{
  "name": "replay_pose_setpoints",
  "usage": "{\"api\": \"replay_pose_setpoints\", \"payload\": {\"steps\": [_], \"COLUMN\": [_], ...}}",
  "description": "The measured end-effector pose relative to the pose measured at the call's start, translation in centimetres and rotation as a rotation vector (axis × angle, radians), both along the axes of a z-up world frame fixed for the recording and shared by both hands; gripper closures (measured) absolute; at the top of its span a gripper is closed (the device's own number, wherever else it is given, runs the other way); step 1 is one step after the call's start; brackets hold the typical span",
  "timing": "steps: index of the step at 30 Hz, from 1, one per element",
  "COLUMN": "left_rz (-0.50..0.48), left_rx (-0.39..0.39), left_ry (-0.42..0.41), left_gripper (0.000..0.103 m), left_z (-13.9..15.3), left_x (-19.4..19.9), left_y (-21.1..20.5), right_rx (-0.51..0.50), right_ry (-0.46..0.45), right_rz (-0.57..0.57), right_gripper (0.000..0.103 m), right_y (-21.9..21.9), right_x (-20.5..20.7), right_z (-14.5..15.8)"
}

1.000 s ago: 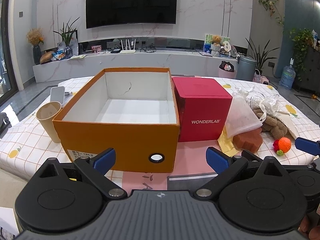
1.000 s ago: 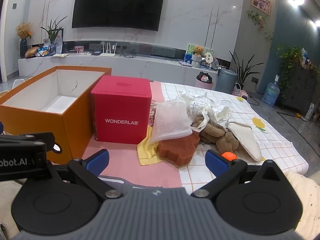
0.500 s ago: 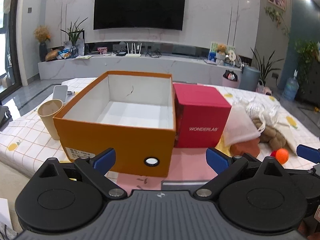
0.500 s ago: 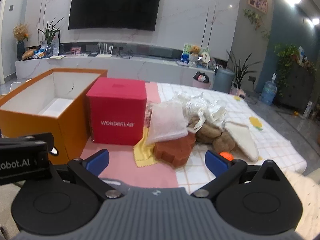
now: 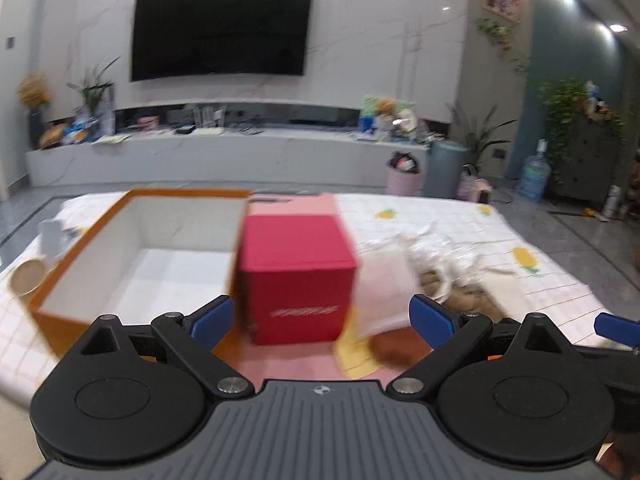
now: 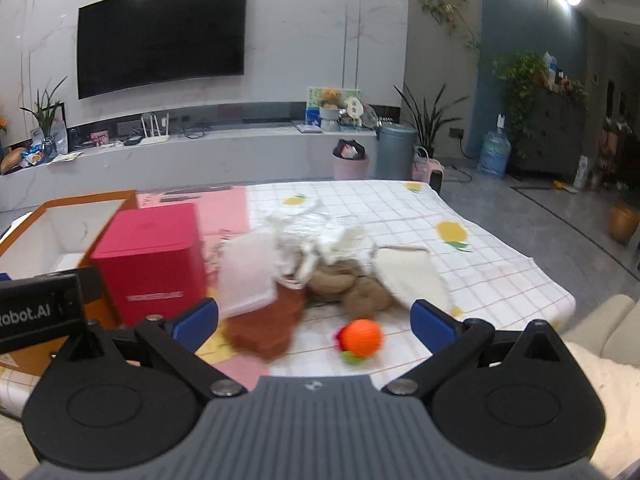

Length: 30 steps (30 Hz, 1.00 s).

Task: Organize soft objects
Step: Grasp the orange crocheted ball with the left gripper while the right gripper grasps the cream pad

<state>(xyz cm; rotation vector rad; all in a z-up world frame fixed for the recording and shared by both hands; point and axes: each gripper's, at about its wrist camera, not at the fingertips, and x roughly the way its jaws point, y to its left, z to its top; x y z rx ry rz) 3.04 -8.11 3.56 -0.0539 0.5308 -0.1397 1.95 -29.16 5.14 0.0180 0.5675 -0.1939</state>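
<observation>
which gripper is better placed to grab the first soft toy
Right, probably. The open right gripper frames the orange ball and brown plush; the left gripper faces the red box.

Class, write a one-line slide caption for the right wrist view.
Open right tool faces an orange ball, brown sponge and soft toys beside a red box.

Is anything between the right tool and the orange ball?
Nothing visible: the right tool is open and the orange ball lies bare on the tablecloth just ahead, with the brown sponge off to its left.
</observation>
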Motion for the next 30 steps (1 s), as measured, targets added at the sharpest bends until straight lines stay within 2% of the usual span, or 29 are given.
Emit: {"api": "replay_pose_setpoints", "payload": {"steps": [2, 4, 7, 9, 12, 16, 21, 23, 25, 27, 30], "left_rz": [-0.023, -0.060, -0.143, -0.213, -0.313, -0.405, -0.503, -0.533, -0.533, -0.529, -0.528], "left_rx": [0.015, 0.034, 0.074, 0.099, 0.125, 0.159, 0.229, 0.223, 0.218, 0.208, 0.183], "left_ry": [0.022, 0.046, 0.046, 0.028, -0.012, -0.066, -0.113, -0.110, -0.097, -0.079, -0.067], "left_gripper": [0.000, 0.000, 0.000, 0.000, 0.000, 0.000, 0.000, 0.000, 0.000, 0.000, 0.000], "left_z": [-0.4, -1.1, -2.9, -4.3, -6.1, -8.3, -11.4, -12.5, -13.3, -14.0, -14.6], "left_x": [0.7, 1.4, 2.1, 2.4, 2.3, 2.2, 2.5, 2.9, 3.3, 4.0, 4.7], "left_y": [-1.5, -3.0, -5.3, -7.0, -9.5, -12.5, -15.8, -16.4, -16.9, -17.3, -17.4], "right_rx": [-0.027, -0.037, 0.002, 0.035, 0.099, 0.100, -0.036, -0.082, -0.163, -0.259, -0.347], "right_ry": [0.002, -0.035, -0.062, -0.044, 0.008, 0.149, 0.165, 0.168, 0.225, 0.246, 0.248], "right_rz": [-0.031, -0.100, -0.206, -0.240, -0.229, -0.128, -0.056, -0.007, 0.049, 0.079, 0.133], "right_gripper": [0.003, 0.003, 0.002, 0.002, 0.002, 0.003, 0.003, 0.003, 0.003, 0.003, 0.004], "right_y": [-2.0, -4.5, -8.0, -10.4, -13.6, -16.2, -16.5, -16.4, -15.6, -14.6, -13.6], "right_x": [0.3, 0.3, 1.2, 2.8, 6.3, 11.2, 13.0, 13.2, 13.8, 14.4, 15.2], "right_z": [0.7, 1.8, 2.9, 3.0, 2.1, -0.2, -5.4, -7.7, -9.7, -11.0, -12.2]}}
